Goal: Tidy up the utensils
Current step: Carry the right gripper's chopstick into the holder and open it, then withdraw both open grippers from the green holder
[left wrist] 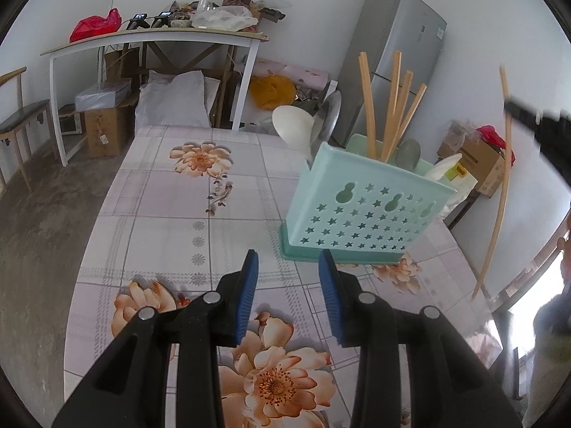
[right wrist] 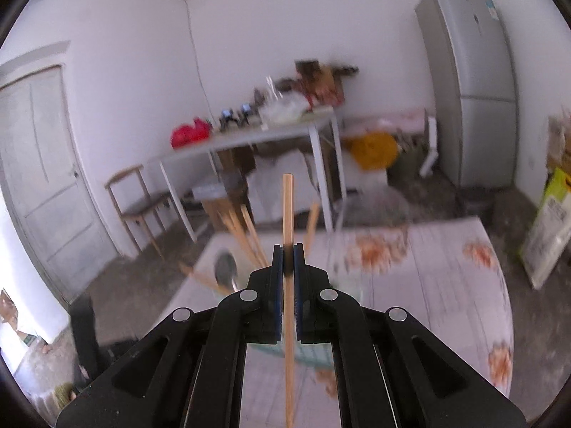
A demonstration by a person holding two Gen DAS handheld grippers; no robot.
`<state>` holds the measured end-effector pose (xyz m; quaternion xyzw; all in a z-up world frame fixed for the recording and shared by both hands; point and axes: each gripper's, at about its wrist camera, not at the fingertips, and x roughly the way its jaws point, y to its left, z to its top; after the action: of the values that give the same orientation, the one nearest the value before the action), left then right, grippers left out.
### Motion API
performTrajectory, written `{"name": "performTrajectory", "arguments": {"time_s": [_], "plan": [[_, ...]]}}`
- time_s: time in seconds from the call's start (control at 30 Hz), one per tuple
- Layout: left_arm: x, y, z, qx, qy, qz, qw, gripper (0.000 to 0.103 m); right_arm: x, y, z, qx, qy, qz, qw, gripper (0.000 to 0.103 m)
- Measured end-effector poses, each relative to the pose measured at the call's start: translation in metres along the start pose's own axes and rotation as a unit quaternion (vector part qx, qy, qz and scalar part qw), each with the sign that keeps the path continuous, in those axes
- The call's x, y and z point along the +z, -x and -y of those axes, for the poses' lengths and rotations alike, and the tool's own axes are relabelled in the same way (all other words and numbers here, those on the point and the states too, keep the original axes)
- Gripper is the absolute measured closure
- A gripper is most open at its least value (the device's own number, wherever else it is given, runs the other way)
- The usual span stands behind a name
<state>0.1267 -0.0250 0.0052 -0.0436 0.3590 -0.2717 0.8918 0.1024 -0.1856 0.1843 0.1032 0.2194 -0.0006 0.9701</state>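
Note:
A mint-green utensil holder (left wrist: 364, 210) with star holes stands on the flowered table. It holds several wooden chopsticks (left wrist: 392, 107), a white spoon (left wrist: 292, 125), a metal spoon (left wrist: 330, 110) and a green spoon (left wrist: 409, 151). My left gripper (left wrist: 288, 260) is open and empty, low over the table just in front of the holder. My right gripper (right wrist: 288, 249) is shut on a single wooden chopstick (right wrist: 288, 214), held upright above the holder; it also shows at the right of the left wrist view (left wrist: 498, 192). The holder's chopsticks (right wrist: 249, 235) and a metal spoon (right wrist: 225, 269) show blurred below.
The table (left wrist: 160, 214) has a floral cloth. Behind it stand a white desk (left wrist: 153, 41) piled with clutter, a grey fridge (left wrist: 396, 57), a chair (left wrist: 21, 121) at the left and cardboard boxes (left wrist: 478, 164) at the right.

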Motion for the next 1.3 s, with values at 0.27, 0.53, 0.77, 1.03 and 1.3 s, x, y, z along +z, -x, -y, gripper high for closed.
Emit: {"name": "performTrajectory", "arguments": {"time_s": [0.27, 0.53, 0.77, 1.03, 1.3], "plan": [[0.0, -0.002, -0.004, 0.008, 0.01, -0.002, 0.9999, 0.069, 0.054, -0.014, -0.002, 0.022, 0.021, 0.058, 0.998, 0.099], [0.004, -0.005, -0.01, 0.016, 0.013, 0.0, 0.9998, 0.069, 0.066, -0.046, -0.006, 0.021, 0.041, 0.096, 0.994, 0.099], [0.009, -0.012, -0.014, 0.018, 0.009, 0.002, 0.9998, 0.064, 0.041, -0.078, -0.005, 0.018, 0.067, 0.09, 0.993, 0.099], [0.015, -0.025, -0.004, -0.002, -0.021, 0.006, 0.9998, 0.05, 0.004, -0.084, 0.006, 0.041, 0.08, 0.033, 0.995, 0.091], [0.027, -0.052, 0.014, -0.025, -0.07, 0.007, 0.9972, 0.03, -0.017, -0.031, 0.03, 0.039, 0.048, 0.047, 0.997, 0.045]]}}
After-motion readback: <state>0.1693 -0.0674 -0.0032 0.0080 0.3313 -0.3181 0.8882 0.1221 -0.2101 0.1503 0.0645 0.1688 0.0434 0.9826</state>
